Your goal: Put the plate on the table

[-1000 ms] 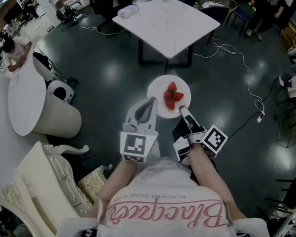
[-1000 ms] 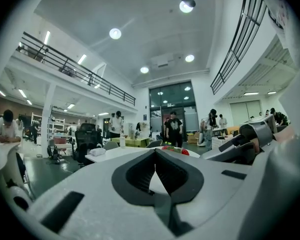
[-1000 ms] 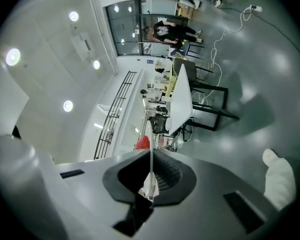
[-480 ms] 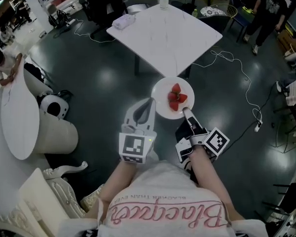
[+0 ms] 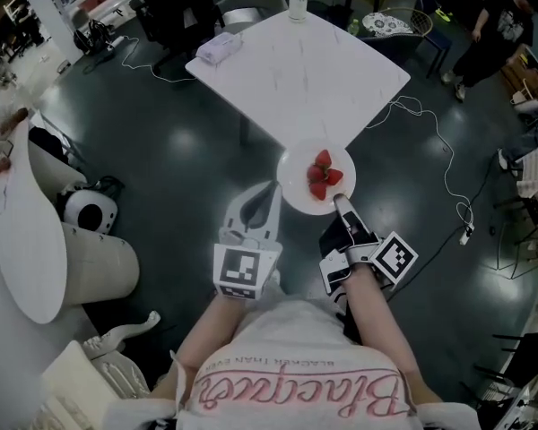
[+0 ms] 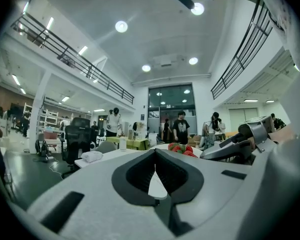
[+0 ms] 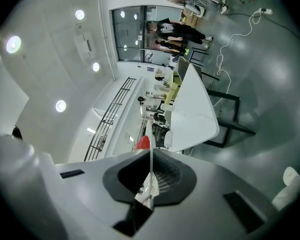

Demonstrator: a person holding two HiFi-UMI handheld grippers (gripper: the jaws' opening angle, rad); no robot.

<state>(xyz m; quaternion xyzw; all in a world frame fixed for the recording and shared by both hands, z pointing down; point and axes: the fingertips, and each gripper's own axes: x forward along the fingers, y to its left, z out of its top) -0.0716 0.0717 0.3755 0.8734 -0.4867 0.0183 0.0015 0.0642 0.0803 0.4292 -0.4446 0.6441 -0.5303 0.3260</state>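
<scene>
Plate (image 5: 295, 174) (strawberries (image 5: 321, 176) aboard) has neared the worktop (image 5: 296, 70) corner, set-down close; right hand-held gripper (image 5: 339, 202) pinches its rim, left hand-held gripper (image 5: 267, 193) closed, empty.

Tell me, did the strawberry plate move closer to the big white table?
Yes. The plate has come toward the white table; in the head view its far rim now reaches the table's near corner.

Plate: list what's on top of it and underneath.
Several red strawberries lie on the plate, its rim clamped by the right gripper. The plate hides what is directly below; dark floor and the table's corner show around it.
</scene>
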